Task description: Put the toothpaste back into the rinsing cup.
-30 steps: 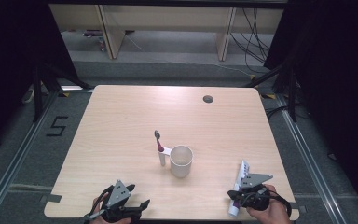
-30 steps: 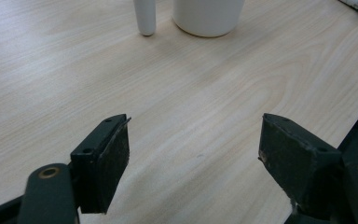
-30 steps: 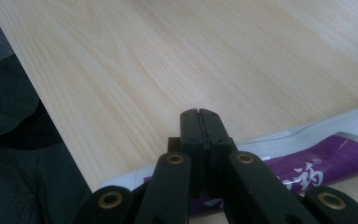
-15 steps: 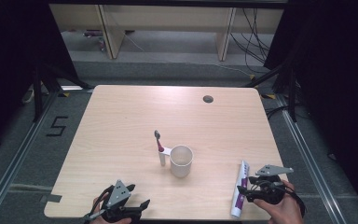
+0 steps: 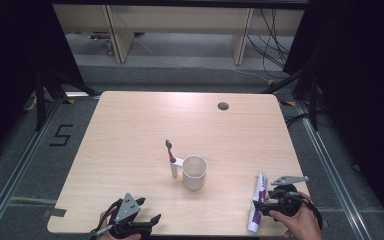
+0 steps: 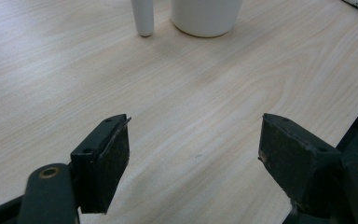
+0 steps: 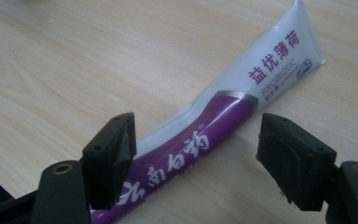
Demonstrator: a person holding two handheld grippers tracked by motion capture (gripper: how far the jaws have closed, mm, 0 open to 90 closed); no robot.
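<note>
The right gripper (image 5: 261, 206) has slid rightward off the toothpaste tube (image 5: 257, 202) since a second ago; its jaws now gape wide, holding nothing, just right of the tube. The left gripper (image 5: 147, 222) is unchanged at the near left edge, jaws spread apart. The right gripper view reads the tube's (image 7: 223, 116) purple-and-white print; the high view adds the white cup (image 5: 194, 172) and toothbrush (image 5: 171, 156) mid-table (image 5: 130, 130). The tube lies flat at the near right, long axis near-to-far, crimped end pointing far.
</note>
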